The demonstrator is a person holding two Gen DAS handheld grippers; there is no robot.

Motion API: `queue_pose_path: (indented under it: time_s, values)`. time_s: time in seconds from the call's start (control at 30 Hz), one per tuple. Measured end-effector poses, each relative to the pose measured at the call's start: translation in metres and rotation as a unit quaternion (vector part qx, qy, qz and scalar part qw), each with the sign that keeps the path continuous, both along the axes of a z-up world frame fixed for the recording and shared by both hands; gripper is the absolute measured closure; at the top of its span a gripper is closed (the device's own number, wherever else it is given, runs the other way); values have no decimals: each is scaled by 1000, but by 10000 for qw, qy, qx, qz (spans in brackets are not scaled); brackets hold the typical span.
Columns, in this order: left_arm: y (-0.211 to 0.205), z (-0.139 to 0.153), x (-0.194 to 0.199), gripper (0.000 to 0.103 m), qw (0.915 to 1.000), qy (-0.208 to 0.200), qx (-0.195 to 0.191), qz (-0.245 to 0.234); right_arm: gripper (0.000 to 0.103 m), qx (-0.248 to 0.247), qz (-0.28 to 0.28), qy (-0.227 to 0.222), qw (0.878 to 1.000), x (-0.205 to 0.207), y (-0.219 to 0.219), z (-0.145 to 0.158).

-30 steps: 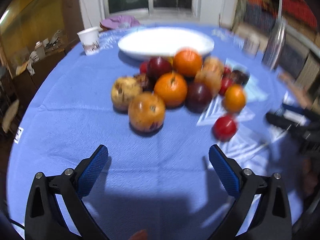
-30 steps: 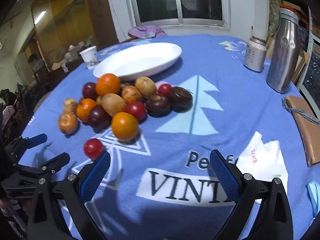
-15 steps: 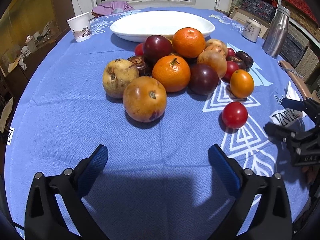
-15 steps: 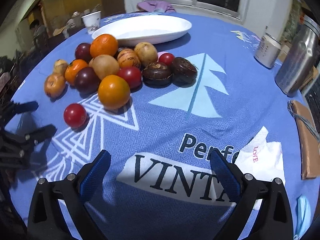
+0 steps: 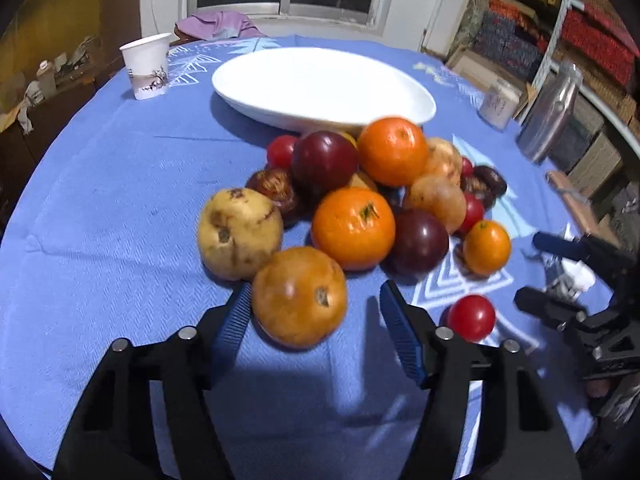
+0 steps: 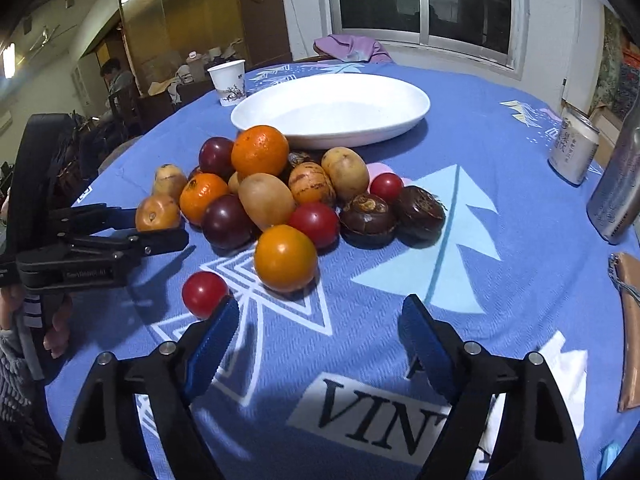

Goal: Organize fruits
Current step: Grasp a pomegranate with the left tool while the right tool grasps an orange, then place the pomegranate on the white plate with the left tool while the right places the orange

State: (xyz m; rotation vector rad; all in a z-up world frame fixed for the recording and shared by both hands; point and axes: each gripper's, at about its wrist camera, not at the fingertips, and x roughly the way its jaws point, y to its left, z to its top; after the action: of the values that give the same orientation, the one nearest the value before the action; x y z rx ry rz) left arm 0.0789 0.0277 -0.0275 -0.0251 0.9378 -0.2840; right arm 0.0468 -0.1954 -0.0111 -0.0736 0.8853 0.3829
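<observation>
Brown-orange fruit [image 5: 299, 297] between closing left gripper [image 5: 316, 322] pads, right pad clear

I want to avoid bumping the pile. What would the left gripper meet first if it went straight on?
Probably the brownish-orange fruit: it already sits between the left gripper fingers, whose jaws have just been closing. A gap shows at the right pad.

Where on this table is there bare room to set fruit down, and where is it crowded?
The white plate is bare. Bare cloth also lies between the paper cup and the fruit pile, and between pile and can. Crowded: the pile itself, plus both grippers at its near edge.
</observation>
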Motion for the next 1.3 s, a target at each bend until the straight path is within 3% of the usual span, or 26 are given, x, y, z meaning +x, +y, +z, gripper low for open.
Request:
queue_pose_path:
  time_s: [0.07,0.17,0.23,0.4,0.53,0.63,0.9,1.03,1.2,1.3]
  values:
    - [3,-1,1,43,10000,-4,-95,-15,21,93,13,-82,9999,1,1,2]
    - [6,0,1,60,9999,-59,-105,66,30,153,84,-71,9998,3,8,3]
    - [12,-1,1,61,9994,-47,-316,105,39,245,180,25,9995,5,11,1]
    - [21,-4,2,61,9984,-43,-526,221,40,374,171,241,9989,12,11,-8]
    - [19,-5,4,61,9980,-43,-617,150,50,504,175,263,9982,20,13,-9]
    - [19,-5,4,62,9974,-47,-720,81,64,503,270,359,9977,22,20,-13]
    - [19,15,-14,62,9963,-428,-740,63,65,861,288,244,9956,12,10,-3]
    - [21,59,-15,62,9961,-672,-555,147,65,1081,92,-88,9941,11,-6,28]
    - [14,103,30,62,9948,-865,-451,278,65,1200,-149,-456,9916,59,-5,76]
    - [3,101,81,62,9950,-807,-317,501,65,1305,-285,-297,9906,105,6,70]
